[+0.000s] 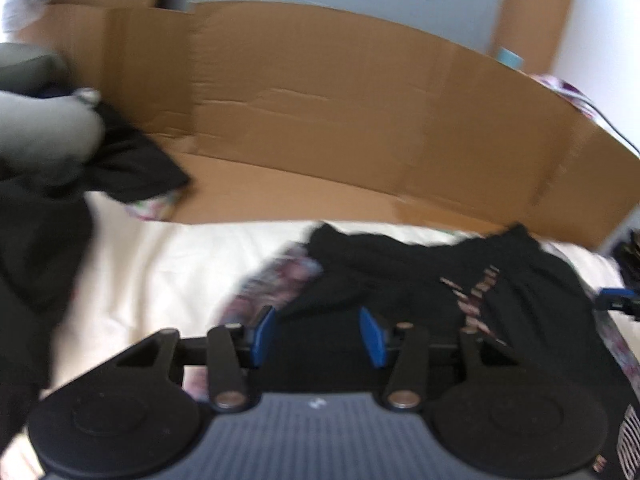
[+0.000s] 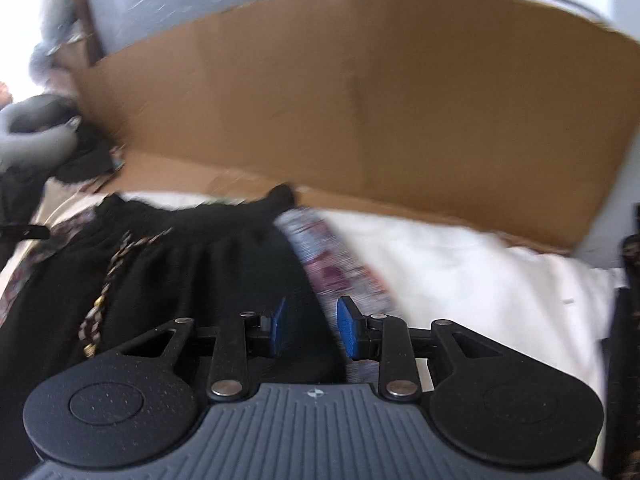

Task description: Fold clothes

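Observation:
A black garment [image 1: 420, 276] with a braided drawstring [image 1: 476, 296] lies rumpled on a cream sheet [image 1: 160, 272], over a purple-patterned cloth [image 1: 272, 280]. My left gripper [image 1: 318, 330] hovers at the garment's left edge, its blue pads apart with nothing clamped between them. In the right wrist view the same black garment [image 2: 192, 272] spreads left of centre. My right gripper [image 2: 310, 326] stands open over the garment's right edge, beside the patterned cloth [image 2: 332, 260]. Both views are blurred by motion.
A long cardboard wall [image 1: 340, 120] stands along the far side of the sheet, the same cardboard wall [image 2: 380, 108] filling the right wrist view. At the left a grey-gloved hand [image 1: 44, 132] holds other dark cloth [image 1: 132, 164]. The right gripper's blue tip [image 1: 616, 300] shows at the edge.

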Motion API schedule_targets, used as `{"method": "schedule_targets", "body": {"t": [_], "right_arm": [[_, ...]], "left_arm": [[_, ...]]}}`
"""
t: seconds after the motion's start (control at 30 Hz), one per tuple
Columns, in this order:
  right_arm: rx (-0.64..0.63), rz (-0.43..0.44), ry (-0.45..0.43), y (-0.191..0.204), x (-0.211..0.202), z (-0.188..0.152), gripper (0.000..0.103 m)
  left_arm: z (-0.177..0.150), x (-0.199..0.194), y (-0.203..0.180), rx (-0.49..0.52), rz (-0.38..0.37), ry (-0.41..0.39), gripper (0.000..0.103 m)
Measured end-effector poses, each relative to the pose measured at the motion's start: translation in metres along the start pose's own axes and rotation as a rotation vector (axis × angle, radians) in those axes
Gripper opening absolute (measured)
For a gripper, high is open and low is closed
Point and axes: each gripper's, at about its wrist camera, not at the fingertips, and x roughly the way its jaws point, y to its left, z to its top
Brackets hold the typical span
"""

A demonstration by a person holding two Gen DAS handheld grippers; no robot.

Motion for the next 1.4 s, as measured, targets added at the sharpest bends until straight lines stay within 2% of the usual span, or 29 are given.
{"method": "schedule_targets", "body": {"t": [0.1,0.23,0.37,0.47,0.53,0.7,0.87,1.07,1.3,1.4], "right_arm": [[-0.017,0.034,0.038,0.014,0.013,-0.005,0.035],[-0.032,0.020,0.111,0.021,0.029,-0.016,0.035],[-0.053,-0.034,0.136,0.016,0.026,-0.021,0.036],[-0.024,-0.070,0.150,0.011,0.018,-0.018,0.037],[-0.019,-0.091,0.144,0.012,0.011,-0.018,0.037],[0.004,-0.051,0.112,0.018,-0.015,-0.027,0.038],[-0.014,-0.025,0.153,0.027,-0.031,-0.056,0.038],[-0.031,-0.019,0.208,0.032,-0.048,-0.096,0.039],[-0.014,-0.026,0.194,0.023,-0.062,-0.120,0.039],[-0.037,-0.023,0.186,0.023,-0.063,-0.122,0.039]], "left_arm": [[-0.003,0.015,-0.014,0.075,-0.055,0.054,0.050],[-0.011,0.042,-0.019,0.142,-0.053,0.172,0.048],[-0.012,0.038,-0.011,0.165,-0.059,0.176,0.047],[-0.010,0.026,0.000,0.155,-0.045,0.161,0.053],[-0.009,0.017,0.010,0.139,-0.037,0.149,0.054],[-0.008,-0.004,0.039,0.073,-0.023,0.142,0.054],[-0.025,-0.017,0.052,0.052,0.000,0.145,0.054],[-0.062,-0.036,0.046,0.117,0.029,0.162,0.055],[-0.096,-0.049,0.040,0.224,0.075,0.213,0.055],[-0.103,-0.052,0.042,0.247,0.088,0.223,0.059]]}}
